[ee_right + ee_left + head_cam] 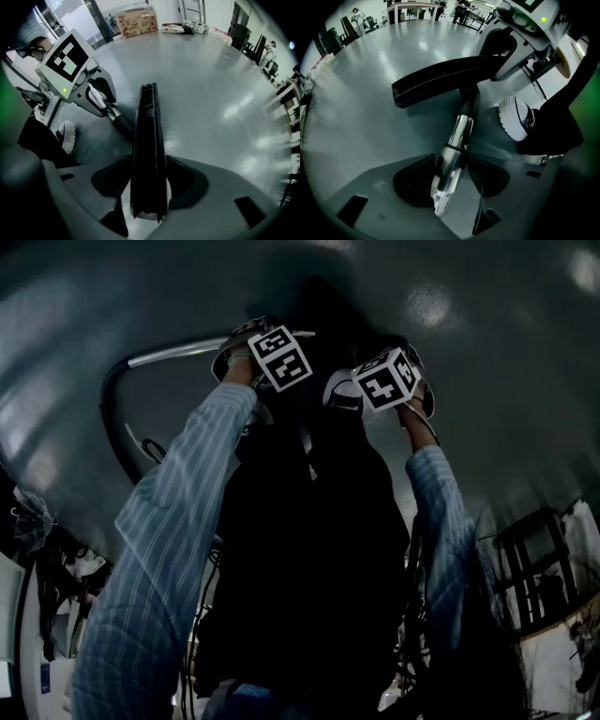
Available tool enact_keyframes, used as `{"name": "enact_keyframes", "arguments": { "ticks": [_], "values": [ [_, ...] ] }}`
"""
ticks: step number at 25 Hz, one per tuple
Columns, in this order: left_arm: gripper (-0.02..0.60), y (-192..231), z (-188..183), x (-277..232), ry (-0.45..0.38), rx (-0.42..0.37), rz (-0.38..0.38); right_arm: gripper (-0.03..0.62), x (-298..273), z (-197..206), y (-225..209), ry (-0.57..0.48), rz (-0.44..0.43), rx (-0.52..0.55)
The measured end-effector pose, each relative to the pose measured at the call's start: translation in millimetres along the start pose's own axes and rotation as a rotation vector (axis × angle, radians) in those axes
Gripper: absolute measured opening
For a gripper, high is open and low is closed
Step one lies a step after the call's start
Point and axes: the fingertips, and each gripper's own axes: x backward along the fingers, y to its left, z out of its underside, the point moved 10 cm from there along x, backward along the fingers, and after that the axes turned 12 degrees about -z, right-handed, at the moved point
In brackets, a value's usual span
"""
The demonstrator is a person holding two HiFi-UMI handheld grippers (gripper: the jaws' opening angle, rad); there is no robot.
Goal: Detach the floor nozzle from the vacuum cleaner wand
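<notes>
The black floor nozzle (436,82) lies on the grey floor, joined by a black neck to the shiny wand (457,140). My left gripper (450,176) points down with the wand between its jaws and a thin gap on the right side, so it is open. My right gripper (149,183) straddles one end of the nozzle (149,140), and both pads lie against its sides. From the right gripper view the left gripper (89,89) is seen over the wand. In the dark head view both grippers (246,338) (398,381) are at arm's length, with their jaws hidden.
A person's white shoe (515,117) stands close beside the wand. A black hose (111,427) loops at the left. A cardboard box (137,21) and tables (408,7) stand far off. A black rack (530,559) is at the right.
</notes>
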Motion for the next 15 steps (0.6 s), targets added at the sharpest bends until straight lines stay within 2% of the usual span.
{"name": "enact_keyframes", "arguments": {
  "ticks": [4, 8, 12, 15],
  "values": [
    [0.207, 2.8, -2.2, 14.0, 0.0, 0.022, 0.002, 0.232, 14.7, -1.1, 6.0, -0.001, 0.043, -0.012],
    [0.213, 7.3, 0.5, 11.3, -0.02, 0.057, 0.011, 0.232, 13.0, -3.7, -4.3, -0.011, 0.014, -0.061],
    [0.219, 12.5, 4.1, 10.4, -0.043, 0.09, 0.032, 0.232, 10.7, -2.3, -5.0, -0.015, 0.042, -0.074],
    [0.219, 9.9, 6.5, 6.1, -0.038, 0.088, 0.043, 0.232, 1.0, 1.3, -2.7, 0.024, 0.011, -0.065]
  ]
}}
